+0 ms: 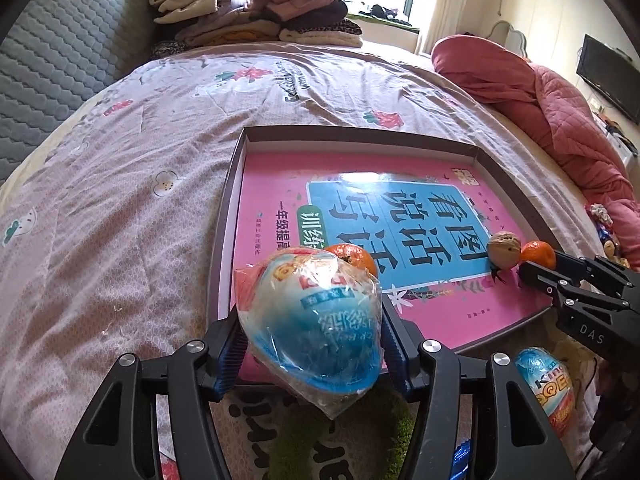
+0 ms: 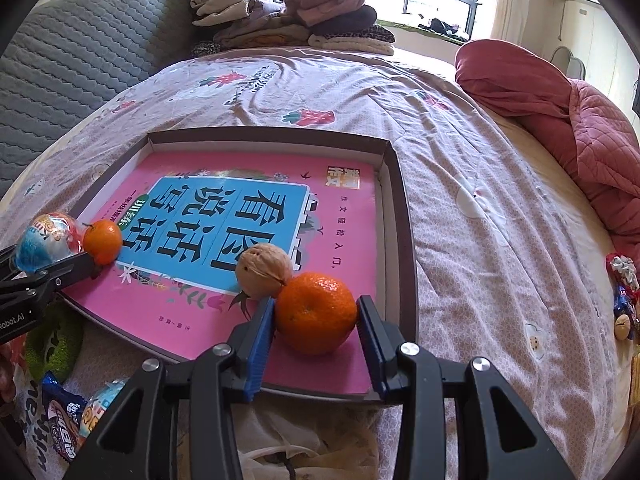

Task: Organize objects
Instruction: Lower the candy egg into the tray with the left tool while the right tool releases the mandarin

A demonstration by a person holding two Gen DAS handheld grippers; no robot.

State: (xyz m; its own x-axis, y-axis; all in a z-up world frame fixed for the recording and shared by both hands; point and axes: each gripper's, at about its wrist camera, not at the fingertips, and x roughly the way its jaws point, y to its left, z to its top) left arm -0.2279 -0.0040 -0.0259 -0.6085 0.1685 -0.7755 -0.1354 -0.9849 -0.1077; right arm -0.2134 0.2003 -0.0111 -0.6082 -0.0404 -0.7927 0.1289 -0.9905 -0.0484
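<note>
A shallow box tray (image 1: 228, 208) (image 2: 404, 208) lies on the bed with a pink book (image 1: 272, 184) (image 2: 224, 312) inside. My left gripper (image 1: 312, 332) is shut on a blue wrapped toy egg (image 1: 312, 320) (image 2: 44, 240) at the tray's near left corner. A tangerine (image 1: 354, 258) (image 2: 102, 240) sits just behind it on the book. My right gripper (image 2: 316, 320) (image 1: 532, 270) stands around a second tangerine (image 2: 316, 312) (image 1: 538, 254) resting on the book; the left pad touches it, a gap shows at the right. A walnut (image 2: 264, 270) (image 1: 504, 248) touches that tangerine.
Another toy egg (image 1: 546, 384) (image 2: 96, 404) and a snack packet (image 2: 62, 428) lie in front of the tray. Folded clothes (image 1: 256, 12) are stacked at the far end of the bed. A red quilt (image 1: 552, 112) is bunched on the right. Small toys (image 2: 624, 296) lie at the right edge.
</note>
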